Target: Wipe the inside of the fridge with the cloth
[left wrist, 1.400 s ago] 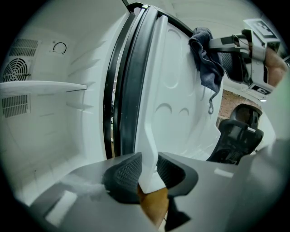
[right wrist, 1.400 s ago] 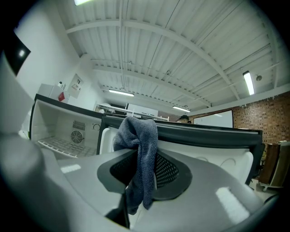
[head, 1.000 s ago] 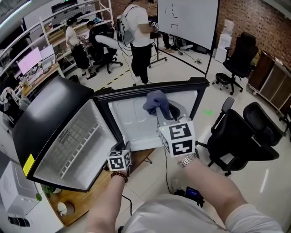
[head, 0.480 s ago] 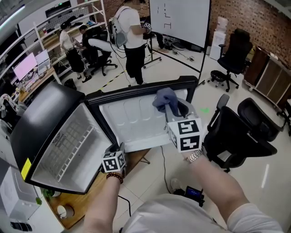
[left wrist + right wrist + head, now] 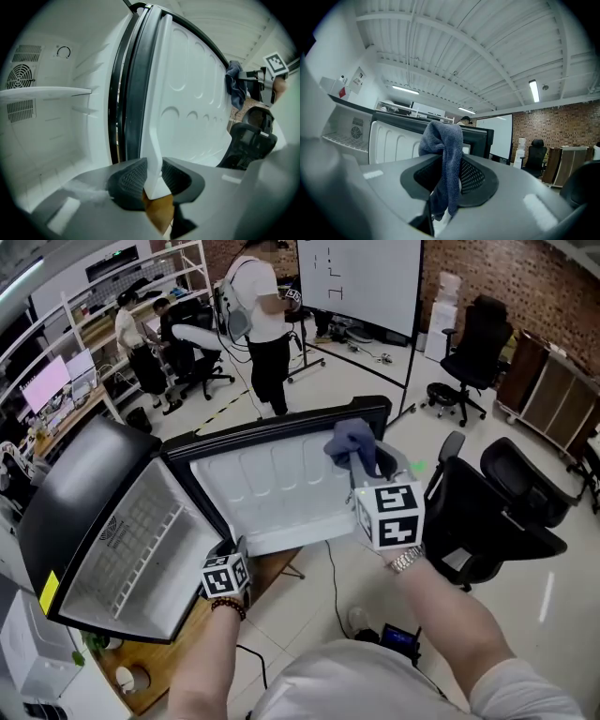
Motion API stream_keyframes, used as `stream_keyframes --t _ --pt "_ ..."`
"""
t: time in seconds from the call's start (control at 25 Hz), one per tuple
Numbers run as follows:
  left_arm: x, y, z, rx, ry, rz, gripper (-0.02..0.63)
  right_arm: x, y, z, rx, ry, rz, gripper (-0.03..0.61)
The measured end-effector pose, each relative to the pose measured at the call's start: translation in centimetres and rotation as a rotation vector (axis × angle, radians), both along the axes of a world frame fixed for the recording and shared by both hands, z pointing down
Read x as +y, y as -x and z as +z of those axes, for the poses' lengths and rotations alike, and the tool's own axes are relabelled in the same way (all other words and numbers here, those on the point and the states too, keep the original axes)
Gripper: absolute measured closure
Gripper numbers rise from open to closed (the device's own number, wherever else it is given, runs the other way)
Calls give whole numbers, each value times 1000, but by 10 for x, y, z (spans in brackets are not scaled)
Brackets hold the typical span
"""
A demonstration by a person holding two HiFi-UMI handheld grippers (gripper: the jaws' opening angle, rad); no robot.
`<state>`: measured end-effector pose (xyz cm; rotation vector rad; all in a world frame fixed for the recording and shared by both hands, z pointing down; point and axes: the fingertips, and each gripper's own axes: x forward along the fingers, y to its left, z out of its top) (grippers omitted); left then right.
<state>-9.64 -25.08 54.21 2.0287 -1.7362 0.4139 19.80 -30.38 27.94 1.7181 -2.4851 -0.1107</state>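
Left gripper [image 5: 152, 180] is clamped on the thin white lip of the fridge door, steadying it. The right gripper [image 5: 447, 180] is pinched on the cloth.

The fridge [image 5: 84, 465] is the largest thing here. It is a black cabinet with a hard, smooth white plastic interior, crossed by a flat shelf [image 5: 47, 91] with a round fan vent [image 5: 21, 75] on the back wall. Its door [image 5: 272, 488] stands wide open. The door's inner liner is rigid and glossy, moulded into arched recesses and ribs.

The cloth [image 5: 443, 140] is small, blue-grey and finely looped, like microfibre. It is bunched above the jaws with a tail hanging below. It sits by the far edge of the door, and whether it touches the liner cannot be told.

The cloth looks light, soft and limp, so it would fold away under pressure. It is best gripped mid-bunch with a wad proud of the jaws. It should glide on the slick plastic but may drag at the ribs and recesses.
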Motion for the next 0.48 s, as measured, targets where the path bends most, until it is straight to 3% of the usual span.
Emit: stream_keyframes --t 0.48 --pt "1 -1 0 2 -1 -12 515 11 -7 -3 -16 -12 -8 486"
